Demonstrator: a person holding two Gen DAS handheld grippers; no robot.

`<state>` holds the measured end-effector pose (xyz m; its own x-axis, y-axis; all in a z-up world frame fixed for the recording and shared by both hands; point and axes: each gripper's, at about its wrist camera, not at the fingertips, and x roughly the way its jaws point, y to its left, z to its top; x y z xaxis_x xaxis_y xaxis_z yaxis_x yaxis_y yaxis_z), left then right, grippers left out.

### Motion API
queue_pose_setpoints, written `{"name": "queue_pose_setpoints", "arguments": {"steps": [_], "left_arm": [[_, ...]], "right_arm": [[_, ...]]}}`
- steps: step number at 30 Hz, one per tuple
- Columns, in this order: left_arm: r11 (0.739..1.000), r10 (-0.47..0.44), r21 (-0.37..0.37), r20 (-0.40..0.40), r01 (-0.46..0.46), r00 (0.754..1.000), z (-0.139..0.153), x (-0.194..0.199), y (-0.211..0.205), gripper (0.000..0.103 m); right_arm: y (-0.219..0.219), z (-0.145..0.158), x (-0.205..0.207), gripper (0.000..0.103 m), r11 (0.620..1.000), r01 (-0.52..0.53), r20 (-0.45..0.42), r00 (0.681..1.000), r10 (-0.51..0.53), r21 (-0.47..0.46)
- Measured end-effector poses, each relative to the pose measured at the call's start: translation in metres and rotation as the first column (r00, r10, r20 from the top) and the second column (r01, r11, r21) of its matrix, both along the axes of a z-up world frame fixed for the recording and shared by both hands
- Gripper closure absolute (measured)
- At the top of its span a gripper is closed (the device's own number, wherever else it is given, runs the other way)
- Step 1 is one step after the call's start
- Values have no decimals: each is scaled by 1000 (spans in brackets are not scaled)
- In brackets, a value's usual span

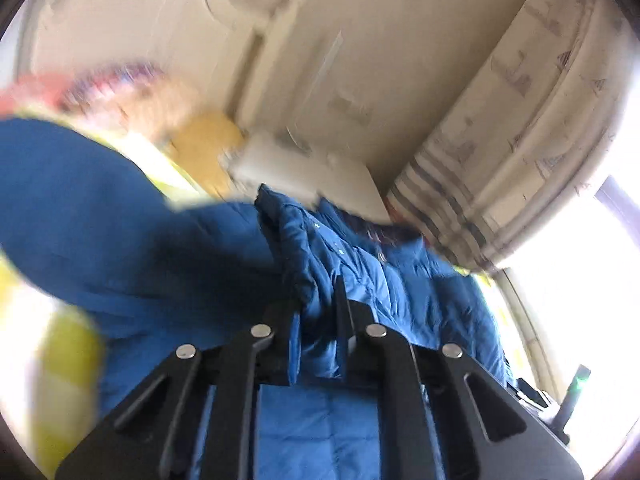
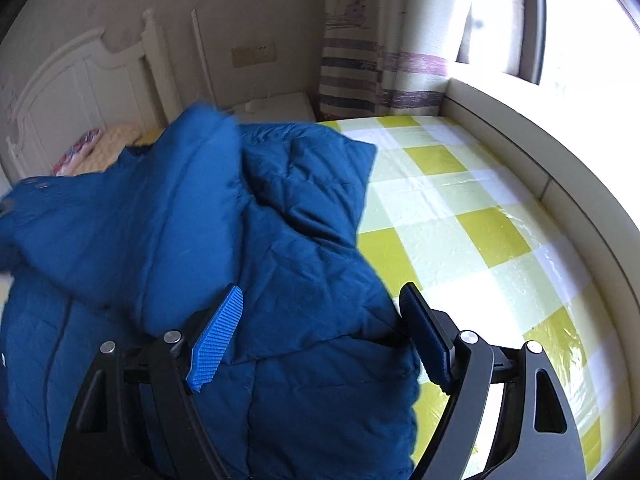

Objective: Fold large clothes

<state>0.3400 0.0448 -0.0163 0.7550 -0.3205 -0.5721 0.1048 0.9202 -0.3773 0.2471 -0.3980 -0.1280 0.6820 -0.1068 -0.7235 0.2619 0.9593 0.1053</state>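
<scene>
A large blue padded jacket (image 2: 192,216) lies crumpled on the bed, one part folded over the rest. In the left wrist view my left gripper (image 1: 316,312) is shut on a bunched fold of the blue jacket (image 1: 360,280), which hangs lifted in front of the camera. My right gripper (image 2: 320,296) stands open just over the jacket's right edge. Its blue ribbed left pad (image 2: 216,344) and dark right pad (image 2: 424,340) are wide apart. The fabric lies under and between them, and neither pad presses on it.
The bed has a yellow-green and white checked sheet (image 2: 460,208), bare to the right of the jacket. A white headboard (image 2: 80,80) and a pillow (image 2: 92,148) are at the far left. A striped curtain (image 2: 360,60), a bright window (image 2: 580,28) and a low padded ledge (image 2: 520,132) line the right side.
</scene>
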Motion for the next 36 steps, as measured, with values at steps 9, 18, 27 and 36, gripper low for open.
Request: {"name": "queue_pose_setpoints", "arguments": {"steps": [9, 18, 27, 36], "left_arm": [[995, -11, 101, -114, 23, 993, -80, 11, 11, 49], [990, 125, 60, 36, -128, 991, -69, -21, 44, 36], [984, -40, 180, 149, 13, 988, -57, -37, 11, 6], [987, -24, 161, 69, 12, 997, -68, -23, 11, 3]], "right_arm": [[-14, 16, -18, 26, 997, 63, 71, 995, -66, 40], [65, 32, 0, 32, 962, -239, 57, 967, 248, -134], [81, 6, 109, 68, 961, -269, -96, 960, 263, -62], [95, 41, 131, 70, 963, -262, -18, 965, 261, -67]]}}
